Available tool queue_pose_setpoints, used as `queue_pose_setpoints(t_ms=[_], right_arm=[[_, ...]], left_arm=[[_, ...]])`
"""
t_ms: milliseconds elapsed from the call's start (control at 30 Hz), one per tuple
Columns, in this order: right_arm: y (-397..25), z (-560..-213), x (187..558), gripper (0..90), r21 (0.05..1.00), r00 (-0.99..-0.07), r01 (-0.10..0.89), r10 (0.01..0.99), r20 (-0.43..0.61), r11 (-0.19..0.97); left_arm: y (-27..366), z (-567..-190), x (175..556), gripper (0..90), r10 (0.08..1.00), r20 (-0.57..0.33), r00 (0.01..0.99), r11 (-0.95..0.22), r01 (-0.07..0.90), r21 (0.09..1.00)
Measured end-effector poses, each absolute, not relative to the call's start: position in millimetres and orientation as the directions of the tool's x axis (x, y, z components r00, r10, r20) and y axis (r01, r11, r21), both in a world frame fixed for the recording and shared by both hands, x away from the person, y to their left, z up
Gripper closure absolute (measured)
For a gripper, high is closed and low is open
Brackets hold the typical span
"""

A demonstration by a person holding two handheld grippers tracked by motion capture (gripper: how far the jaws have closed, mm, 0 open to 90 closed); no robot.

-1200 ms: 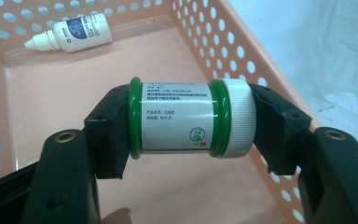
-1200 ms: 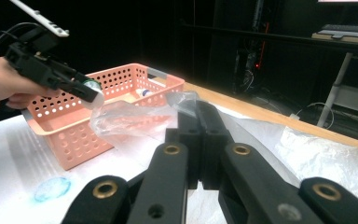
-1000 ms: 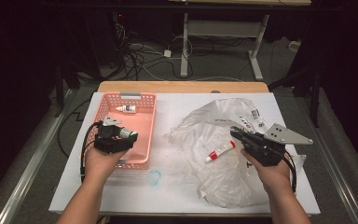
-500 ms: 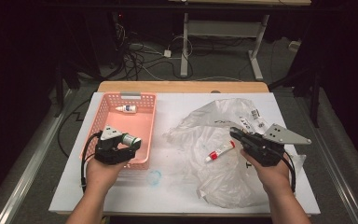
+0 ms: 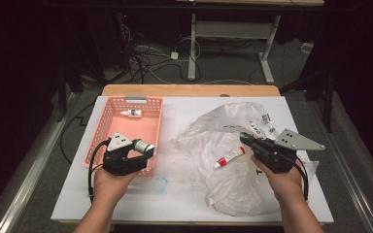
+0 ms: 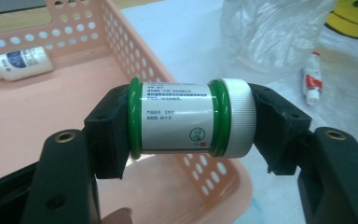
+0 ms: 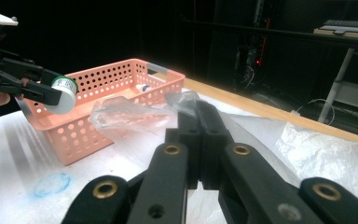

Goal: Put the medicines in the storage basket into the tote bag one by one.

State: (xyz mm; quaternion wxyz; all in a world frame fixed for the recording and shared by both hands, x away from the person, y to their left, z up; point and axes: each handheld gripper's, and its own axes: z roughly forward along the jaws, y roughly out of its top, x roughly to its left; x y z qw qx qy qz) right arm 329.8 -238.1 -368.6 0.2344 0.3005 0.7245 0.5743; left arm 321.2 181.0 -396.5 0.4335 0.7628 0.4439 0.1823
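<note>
**Green-ringed jar gripped over the basket's near corner**

Green bands ring the small white-capped jar [image 6: 190,117], which lies sideways between the jaws of the left gripper [image 5: 135,154], clamped end to end: one jaw on its base, the other on its cap. The jar hangs over the near right corner of the pink plastic basket [image 5: 108,127], above the rim rather than resting inside. A small white bottle [image 5: 131,113] lies on the basket floor near the far wall.

To the right, a crumpled clear plastic bag [image 5: 233,145] spreads over the table, with a red and white tube [image 5: 229,157] lying on it. The right gripper [image 5: 246,140] has its jaws pressed together on a fold of the bag's film, lifting it slightly.

The table [image 5: 184,204] is covered in white, with a wooden strip along its far edge and a faint blue ring stain [image 5: 161,184] just in front of the basket. The room behind is dark; cables [image 5: 145,58] trail across the floor beneath the metal legs of a desk [image 5: 192,43].

The jar's label print is too small to read. In the left gripper view a yellow smiley face [image 6: 354,16] is cut off at the top right corner.
</note>
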Motion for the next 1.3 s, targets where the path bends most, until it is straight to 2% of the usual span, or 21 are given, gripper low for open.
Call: queue_pose_setpoints(t_ms=[833,1300], right_arm=[[-236.7,-368.3,329.0,90.0,0.973,-0.714,0.157,0.7,-0.007,0.169],[-235.2,-368.8,328.8,90.0,0.972,-0.716,0.161,0.698,-0.004,0.17]], left_arm=[[120.0,-402.5,298.9,35.4,0.709,-0.091,0.699,-0.358,0.468,0.808],[68.5,-415.5,309.7,35.4,0.621,-0.113,0.776,-0.404,0.44,0.802]])
